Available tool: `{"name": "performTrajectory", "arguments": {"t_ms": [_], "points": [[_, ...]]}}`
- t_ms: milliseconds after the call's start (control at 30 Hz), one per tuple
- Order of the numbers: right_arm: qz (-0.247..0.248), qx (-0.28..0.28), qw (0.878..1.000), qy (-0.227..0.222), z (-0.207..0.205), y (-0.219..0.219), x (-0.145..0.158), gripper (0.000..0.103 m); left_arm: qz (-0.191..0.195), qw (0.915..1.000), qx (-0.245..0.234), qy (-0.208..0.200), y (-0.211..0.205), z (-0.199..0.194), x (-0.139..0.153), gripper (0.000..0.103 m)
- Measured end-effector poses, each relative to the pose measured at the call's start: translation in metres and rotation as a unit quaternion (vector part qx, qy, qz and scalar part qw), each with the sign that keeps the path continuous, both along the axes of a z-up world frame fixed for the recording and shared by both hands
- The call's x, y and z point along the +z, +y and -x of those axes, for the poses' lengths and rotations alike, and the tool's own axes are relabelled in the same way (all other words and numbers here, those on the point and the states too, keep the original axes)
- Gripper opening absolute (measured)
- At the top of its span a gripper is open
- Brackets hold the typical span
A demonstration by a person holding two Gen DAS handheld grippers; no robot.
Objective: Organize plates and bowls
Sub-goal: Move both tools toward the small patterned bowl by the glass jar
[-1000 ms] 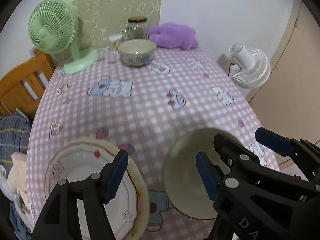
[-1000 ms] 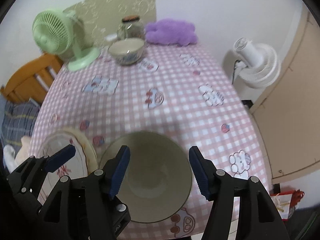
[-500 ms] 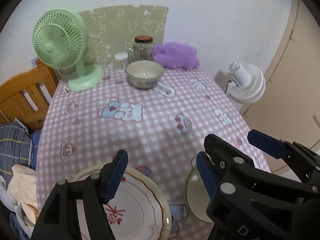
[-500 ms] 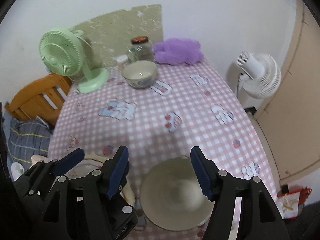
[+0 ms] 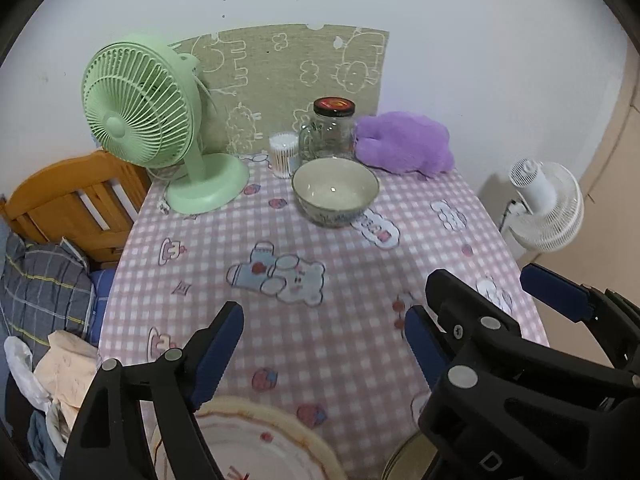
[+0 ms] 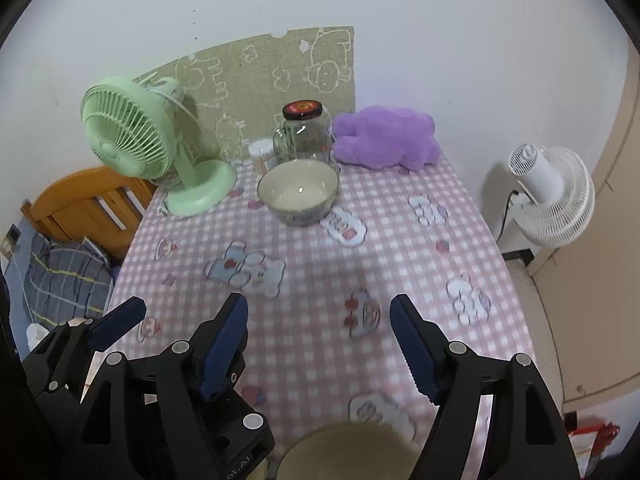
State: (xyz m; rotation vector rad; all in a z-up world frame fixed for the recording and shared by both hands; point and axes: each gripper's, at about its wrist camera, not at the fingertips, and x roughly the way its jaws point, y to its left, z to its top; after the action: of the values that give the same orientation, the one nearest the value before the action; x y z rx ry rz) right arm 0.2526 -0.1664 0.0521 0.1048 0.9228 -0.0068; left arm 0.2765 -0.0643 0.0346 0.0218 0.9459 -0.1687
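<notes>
A patterned plate (image 5: 256, 444) lies at the table's near edge, below my left gripper (image 5: 324, 336). Beside it on the right sits an olive bowl (image 6: 352, 456), only its rim (image 5: 400, 460) showing in the left wrist view. My right gripper (image 6: 320, 336) hangs above that bowl. Both grippers' jaws are opening, with nothing between them. A second, patterned bowl (image 5: 335, 192) stands at the far end of the table (image 5: 344, 292); the right wrist view shows this bowl (image 6: 298, 192) too.
At the table's back stand a green fan (image 5: 156, 128), a glass jar (image 5: 330, 132), a cotton-swab tub (image 5: 283, 154) and a purple plush (image 5: 404, 146). A wooden chair (image 5: 68, 204) with clothes is on the left. A white fan (image 5: 544, 204) stands on the floor at right.
Both grippers have pulled back and up from the plate and the olive bowl, which slid toward the bottom of each view. Their jaws stand slightly wider.
</notes>
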Motion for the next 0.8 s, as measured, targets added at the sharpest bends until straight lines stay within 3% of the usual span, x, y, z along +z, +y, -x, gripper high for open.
{"name": "performTrajectory", "arguments": {"t_ms": [300,600,800], "points": [[-0.007,0.052,0.999,-0.001,-0.07,-0.025,-0.005,0.077,-0.008,0.999,0.045,-0.003,-0.024,-0.061,-0.004,0.084],[-0.023,0.104,0.994,0.004,-0.143,-0.034,-0.029,0.077,-0.033,0.9957,0.086,0.003,-0.034,-0.116,-0.024,0.081],[-0.024,0.122,0.992,0.004,-0.181,-0.033,-0.044,0.077,-0.017,0.9954,0.094,0.001,-0.037,-0.148,-0.039,0.075]]}}
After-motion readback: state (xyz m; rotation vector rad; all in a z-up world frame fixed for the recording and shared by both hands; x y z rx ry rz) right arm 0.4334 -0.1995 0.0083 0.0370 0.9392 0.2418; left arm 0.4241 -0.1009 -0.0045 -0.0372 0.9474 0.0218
